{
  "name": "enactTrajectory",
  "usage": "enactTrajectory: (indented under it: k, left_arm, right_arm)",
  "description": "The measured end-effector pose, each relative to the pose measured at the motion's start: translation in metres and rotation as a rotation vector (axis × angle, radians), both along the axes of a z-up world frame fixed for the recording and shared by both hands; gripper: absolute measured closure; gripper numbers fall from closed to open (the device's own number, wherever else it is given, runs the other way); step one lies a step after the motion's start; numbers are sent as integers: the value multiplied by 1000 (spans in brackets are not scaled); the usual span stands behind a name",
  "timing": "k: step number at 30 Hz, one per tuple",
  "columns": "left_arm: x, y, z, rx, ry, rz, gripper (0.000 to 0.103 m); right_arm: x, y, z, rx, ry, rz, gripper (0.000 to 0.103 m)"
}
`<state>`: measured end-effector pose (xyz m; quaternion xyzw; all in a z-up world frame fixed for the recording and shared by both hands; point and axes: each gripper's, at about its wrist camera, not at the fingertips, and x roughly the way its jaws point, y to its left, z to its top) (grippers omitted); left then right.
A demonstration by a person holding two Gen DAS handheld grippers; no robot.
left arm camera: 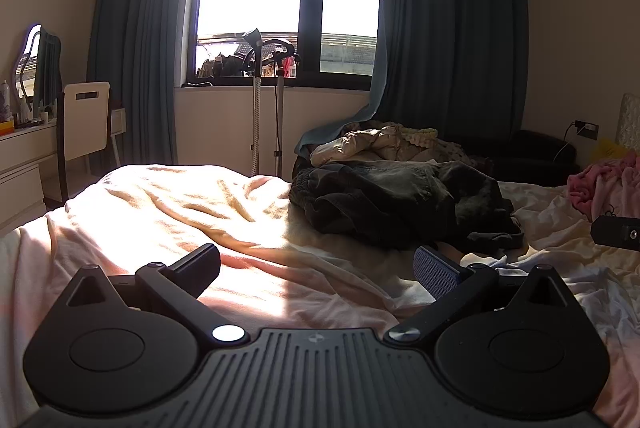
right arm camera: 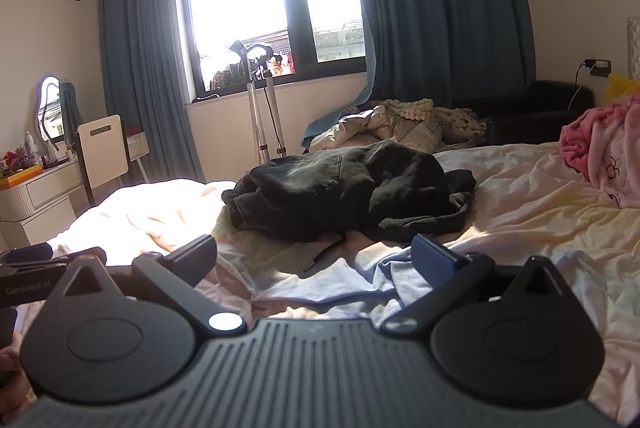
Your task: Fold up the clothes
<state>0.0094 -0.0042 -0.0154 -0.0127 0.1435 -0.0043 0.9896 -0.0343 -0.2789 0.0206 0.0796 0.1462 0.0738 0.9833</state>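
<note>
- Hovering low over the bed (left arm camera: 168, 203), I hold my left gripper (left arm camera: 316, 268) with its two fingers spread wide and nothing between them.
- My right gripper (right arm camera: 316, 256) is likewise spread and empty, just above the rumpled sheet.
- The dark clothes (right arm camera: 344, 187) lie in a loose heap straight ahead of my right fingers, apart from them; from my left fingers the same heap (left arm camera: 400, 203) sits ahead and to the right.
- A drawstring (right arm camera: 324, 255) trails out of the heap toward my right fingers and ends on the sheet between them, a little ahead of the tips.
- A pink garment (right arm camera: 600, 155) lies bunched far off to the right of my right fingers, well apart from the dark pile.
- Beyond the heap, a second mound of pale bedding or clothes (right arm camera: 400, 123) rests near the curtain (right arm camera: 436, 7).
- I judge this to be the reach before the first grasp: nothing is lifted or spread yet.
- Next, I think both grippers should go forward to the dark heap, find an edge or hem, close on single layers and pull the garment out flat onto the bare sheet to my left.
- The pile is tangled, so I cannot tell how many garments it holds; grabbing two layers together is the risk.
</note>
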Motion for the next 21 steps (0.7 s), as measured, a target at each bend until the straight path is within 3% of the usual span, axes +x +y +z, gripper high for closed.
enactTrajectory:
  k: [21]
  left_arm:
    - [-1,-1,4,5,2,0,0]
  right_arm:
    - [1,5,-1,-25,-1,-2,0]
